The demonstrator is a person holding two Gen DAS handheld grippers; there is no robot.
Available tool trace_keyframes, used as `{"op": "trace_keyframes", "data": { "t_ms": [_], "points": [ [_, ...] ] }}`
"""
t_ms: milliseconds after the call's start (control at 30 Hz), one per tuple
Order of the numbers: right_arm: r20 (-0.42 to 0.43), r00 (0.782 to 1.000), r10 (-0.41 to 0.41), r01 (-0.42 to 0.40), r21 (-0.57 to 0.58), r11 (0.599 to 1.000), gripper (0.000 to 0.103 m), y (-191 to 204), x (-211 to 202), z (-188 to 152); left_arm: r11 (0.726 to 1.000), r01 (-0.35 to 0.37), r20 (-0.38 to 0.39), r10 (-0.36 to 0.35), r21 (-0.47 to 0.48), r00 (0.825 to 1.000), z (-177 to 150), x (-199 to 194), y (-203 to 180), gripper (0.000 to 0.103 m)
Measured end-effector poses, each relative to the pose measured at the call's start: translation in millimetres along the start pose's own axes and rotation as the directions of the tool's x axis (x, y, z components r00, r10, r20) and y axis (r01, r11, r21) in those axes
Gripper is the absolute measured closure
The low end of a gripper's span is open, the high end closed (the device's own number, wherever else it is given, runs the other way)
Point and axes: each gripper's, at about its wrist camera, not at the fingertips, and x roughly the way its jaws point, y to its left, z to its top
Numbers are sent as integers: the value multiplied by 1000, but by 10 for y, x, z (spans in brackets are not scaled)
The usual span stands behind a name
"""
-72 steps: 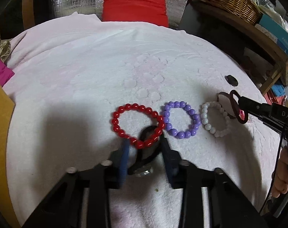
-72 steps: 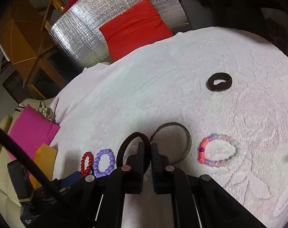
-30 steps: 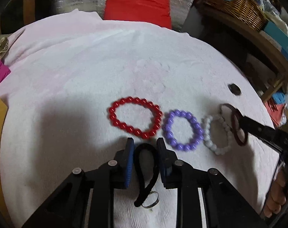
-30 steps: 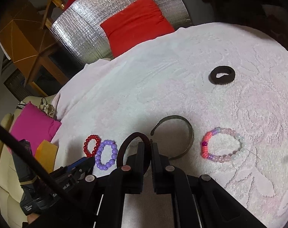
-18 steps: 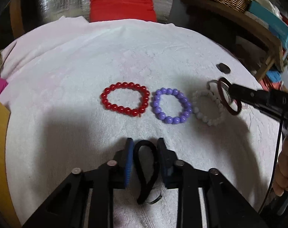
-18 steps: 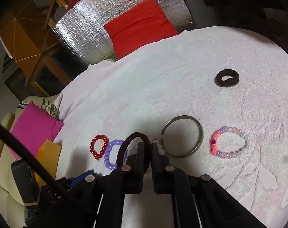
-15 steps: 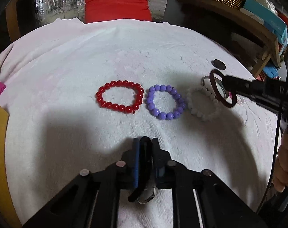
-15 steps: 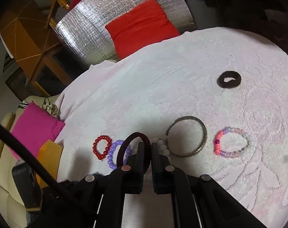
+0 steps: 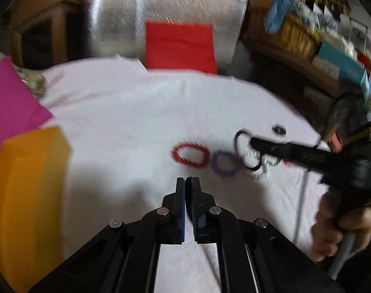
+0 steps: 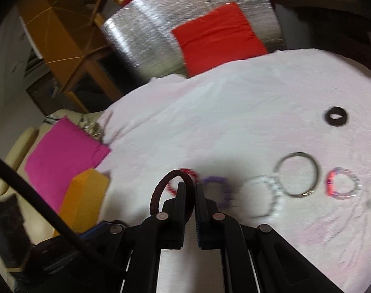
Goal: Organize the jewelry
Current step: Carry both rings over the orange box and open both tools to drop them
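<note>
Since half a second ago the left gripper (image 9: 188, 183) has drawn back from the row of bracelets, which now sit smaller and farther ahead in its view; its jaws have pressed together, and whether the black hair tie seen between them earlier is still pinched there cannot be told (only a dark sliver shows in the gap).

From the left wrist, everything is blurred. On the pale pink textured cloth (image 9: 126, 122) lie a red beaded bracelet (image 9: 190, 155), a purple beaded bracelet (image 9: 225, 162) just beside it, and a white beaded bracelet (image 9: 257, 168) next along. The right gripper (image 9: 252, 142) reaches in from the right, held by a person's hand (image 9: 342, 229), with a dark maroon elastic band (image 9: 244, 151) pinched at its tip, hanging over the white bracelet. A small dark ring (image 9: 278, 130) lies farther off.

From the right wrist, the right gripper (image 10: 190, 186) is clamped on the maroon band (image 10: 161, 190), whose loop arches to the left of the fingers. Beyond, in a row, lie the red (image 10: 189, 172), purple (image 10: 216, 183) and white (image 10: 266, 195) bracelets, then a grey metal bangle (image 10: 298, 174) touching the white one, then a pink and lilac beaded bracelet (image 10: 343, 183). The dark ring (image 10: 335, 116) lies well apart, farther back.
</note>
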Motion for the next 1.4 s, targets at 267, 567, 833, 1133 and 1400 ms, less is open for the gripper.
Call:
{"op": "trace_keyframes", "data": {
  "t_ms": [267, 567, 833, 1133, 1400],
  "points": [
    [3, 994, 108, -108, -55, 993, 96, 649, 52, -128, 983, -95, 120, 114, -154, 986, -175, -792, 623, 98],
    [-80, 963, 257, -267, -177, 947, 95, 1720, 249, -469, 925, -222, 145, 276, -307, 950, -478, -1408, 1372, 98],
    [-176, 940, 293, -333, -272, 903, 94, 2521, 564, -909, 872, -348, -23, 363, -345, 931, -880, -1401, 1838, 98],
    [-234, 917, 323, -373, -213, 903, 37, 2553, 851, -1039, 832, -411, -77, 413, -372, 907, -962, -1442, 1933, 58],
    [-137, 944, 301, -321, -170, 932, 37, 2158, 580, -760, 859, -406, -59, 409, -311, 911, -750, -1363, 1587, 52]
  ]
}}
